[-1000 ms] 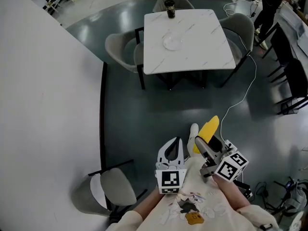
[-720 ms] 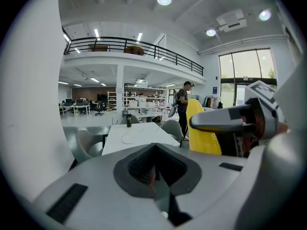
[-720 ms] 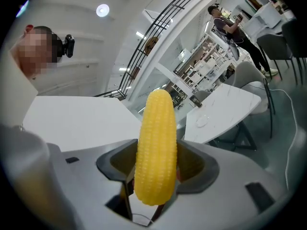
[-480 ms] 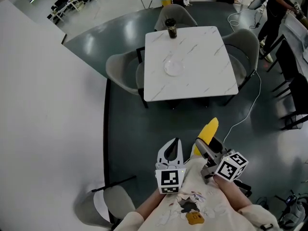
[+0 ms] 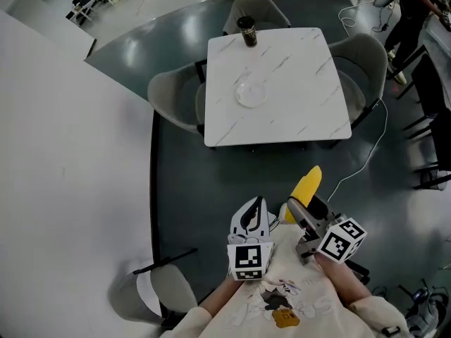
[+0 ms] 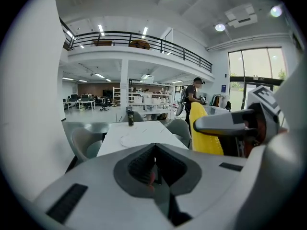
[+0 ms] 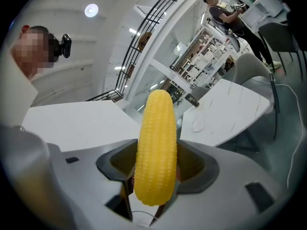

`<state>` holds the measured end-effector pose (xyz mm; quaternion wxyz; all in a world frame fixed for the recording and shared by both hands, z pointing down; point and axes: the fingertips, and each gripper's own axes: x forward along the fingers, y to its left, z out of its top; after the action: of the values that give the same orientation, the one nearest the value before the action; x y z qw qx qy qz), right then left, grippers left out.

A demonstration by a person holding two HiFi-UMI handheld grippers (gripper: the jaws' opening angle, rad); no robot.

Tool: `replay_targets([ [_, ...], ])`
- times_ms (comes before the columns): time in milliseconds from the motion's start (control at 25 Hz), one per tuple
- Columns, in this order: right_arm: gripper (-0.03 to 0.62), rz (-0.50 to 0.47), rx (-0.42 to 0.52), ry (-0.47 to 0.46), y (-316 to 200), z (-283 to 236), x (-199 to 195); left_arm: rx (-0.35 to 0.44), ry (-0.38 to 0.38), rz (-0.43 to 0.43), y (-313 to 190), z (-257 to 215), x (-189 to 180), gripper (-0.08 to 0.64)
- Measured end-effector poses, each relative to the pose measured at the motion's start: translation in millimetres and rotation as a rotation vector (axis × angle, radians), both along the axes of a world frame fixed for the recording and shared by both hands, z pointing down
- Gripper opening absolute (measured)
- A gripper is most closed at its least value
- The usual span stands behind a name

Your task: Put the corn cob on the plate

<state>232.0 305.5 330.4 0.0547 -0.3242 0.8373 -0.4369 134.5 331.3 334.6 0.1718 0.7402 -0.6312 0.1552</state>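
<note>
Corn cob, bright yellow with neat rows of kernels and a rounded, tapering tip, stands up out of the right gripper. Its jaws are clamped on the cob's lower part from both sides. In the head view the cob points forward over the dark floor, close to the person's body and well apart from the table.

Just beside it, the left gripper has its jaws pressed together with nothing between them.

Farther off is a white marbled tabletop with grey chairs drawn up around it. A clear glass plate lies bare near its middle. A dark cup stands upright by the far edge, apart from the plate; what it holds cannot be made out.
</note>
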Motion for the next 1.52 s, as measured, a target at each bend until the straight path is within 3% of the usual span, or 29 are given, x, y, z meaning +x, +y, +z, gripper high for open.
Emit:
replay_targets([
  [320, 0.245, -0.030, -0.035, -0.011, -12, 6, -10, -0.044, -0.005, 0.007, -16, 8, 0, 0.009],
  [600, 0.245, 0.005, -0.026, 0.011, -49, 6, -24, -0.049, 0.014, 0.043, -54, 12, -11, 0.009],
  [1520, 0.244, 0.121, -0.015, 0.091, -224, -10, -88, -0.063, 0.066, 0.143, -240, 8, -92, 0.009],
])
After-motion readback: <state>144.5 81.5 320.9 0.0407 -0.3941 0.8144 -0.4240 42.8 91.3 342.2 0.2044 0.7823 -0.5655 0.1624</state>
